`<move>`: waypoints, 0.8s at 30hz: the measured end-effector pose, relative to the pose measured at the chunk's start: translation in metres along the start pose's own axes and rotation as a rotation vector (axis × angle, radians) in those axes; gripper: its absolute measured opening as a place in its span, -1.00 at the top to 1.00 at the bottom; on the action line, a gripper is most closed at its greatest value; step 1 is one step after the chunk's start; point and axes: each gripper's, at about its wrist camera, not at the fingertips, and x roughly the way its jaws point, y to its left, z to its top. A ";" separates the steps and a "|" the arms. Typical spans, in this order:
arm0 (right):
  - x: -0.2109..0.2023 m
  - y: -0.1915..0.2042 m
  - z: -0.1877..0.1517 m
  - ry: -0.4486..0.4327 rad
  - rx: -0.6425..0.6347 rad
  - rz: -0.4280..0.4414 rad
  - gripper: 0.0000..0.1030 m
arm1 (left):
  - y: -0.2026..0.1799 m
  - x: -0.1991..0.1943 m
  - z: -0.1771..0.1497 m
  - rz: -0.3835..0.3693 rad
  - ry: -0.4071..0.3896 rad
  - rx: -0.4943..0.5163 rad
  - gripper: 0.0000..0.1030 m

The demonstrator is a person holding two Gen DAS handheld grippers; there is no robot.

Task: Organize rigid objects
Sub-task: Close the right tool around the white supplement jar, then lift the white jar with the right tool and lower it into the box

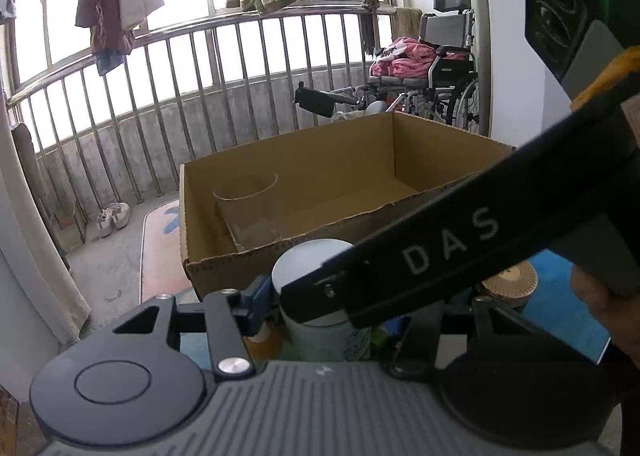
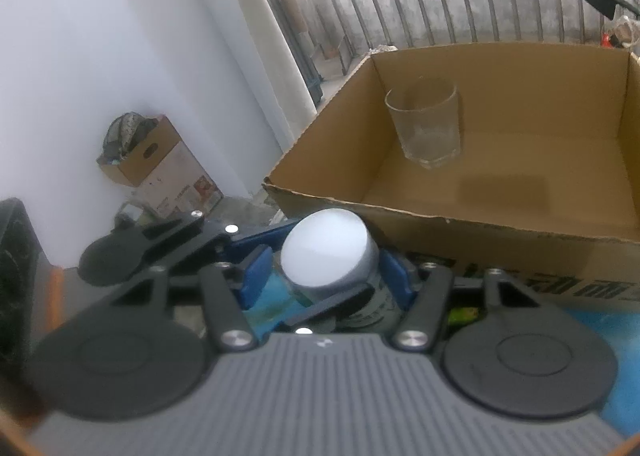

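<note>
A jar with a white lid (image 2: 330,252) stands in front of an open cardboard box (image 2: 460,216). My right gripper (image 2: 320,276) has its blue pads (image 2: 394,276) around the jar's body. My left gripper (image 1: 312,316) is also at the same jar (image 1: 316,260), one blue pad (image 1: 256,304) at its left side; its other finger is hidden behind the right gripper's body (image 1: 460,240). A clear glass (image 2: 426,124) stands upright inside the box, near its far left corner; it also shows in the left wrist view (image 1: 250,208).
A round gold-patterned lid (image 1: 510,282) lies on the blue mat (image 1: 560,308) to the right of the jar. A metal railing, a wheelchair (image 1: 444,68) and a small carton by the wall (image 2: 160,164) stand around.
</note>
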 end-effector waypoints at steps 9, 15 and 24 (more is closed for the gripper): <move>-0.005 0.002 0.002 -0.013 -0.020 -0.005 -0.06 | 0.000 -0.008 0.004 -0.004 -0.041 -0.021 -0.04; -0.016 0.008 0.004 -0.034 -0.042 -0.019 -0.06 | -0.002 -0.015 0.010 -0.002 -0.072 -0.016 -0.04; -0.041 0.015 0.008 -0.072 -0.069 -0.031 -0.06 | -0.008 -0.029 0.019 0.011 -0.119 -0.005 -0.03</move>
